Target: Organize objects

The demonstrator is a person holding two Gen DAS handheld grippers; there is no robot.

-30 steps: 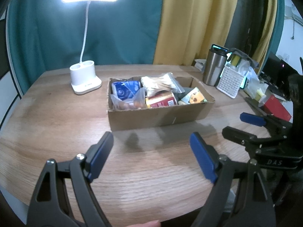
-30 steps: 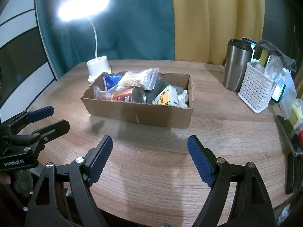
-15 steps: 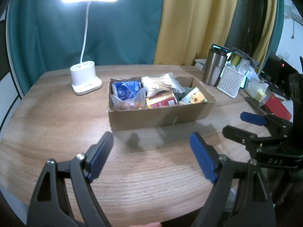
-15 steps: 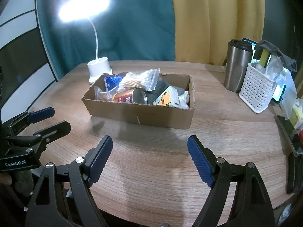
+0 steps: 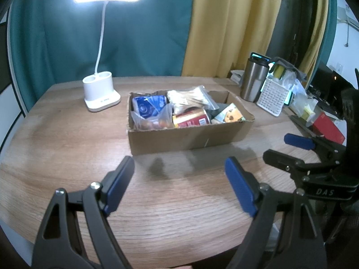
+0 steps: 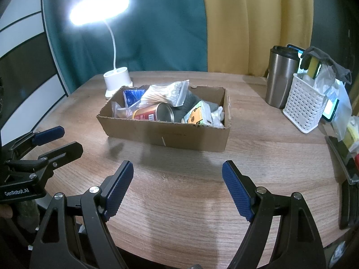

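Observation:
A cardboard box [image 5: 190, 137] stands mid-table, also in the right wrist view [image 6: 166, 135]. It holds a blue packet [image 5: 147, 108], a bag of cotton swabs [image 5: 190, 98], a red can [image 5: 190, 121] lying on its side, a yellow cartoon pack [image 5: 231, 116] and a clear bag of small items [image 5: 152, 123]. My left gripper [image 5: 179, 183] is open and empty, hovering over the table in front of the box. My right gripper [image 6: 177, 186] is open and empty, also in front of the box. Each gripper shows in the other's view, the right gripper [image 5: 287, 150] and the left gripper [image 6: 60, 141].
A white desk lamp [image 5: 101, 96] stands left of the box. A steel tumbler [image 6: 280, 78] and a white perforated basket [image 6: 303, 105] stand at the right, with clutter and a red box [image 5: 327, 130] past them. Curtains hang behind the round wooden table [image 6: 179, 201].
Almost nothing has changed. Both grippers stay open and nearly still, with a very slight drift toward the box.

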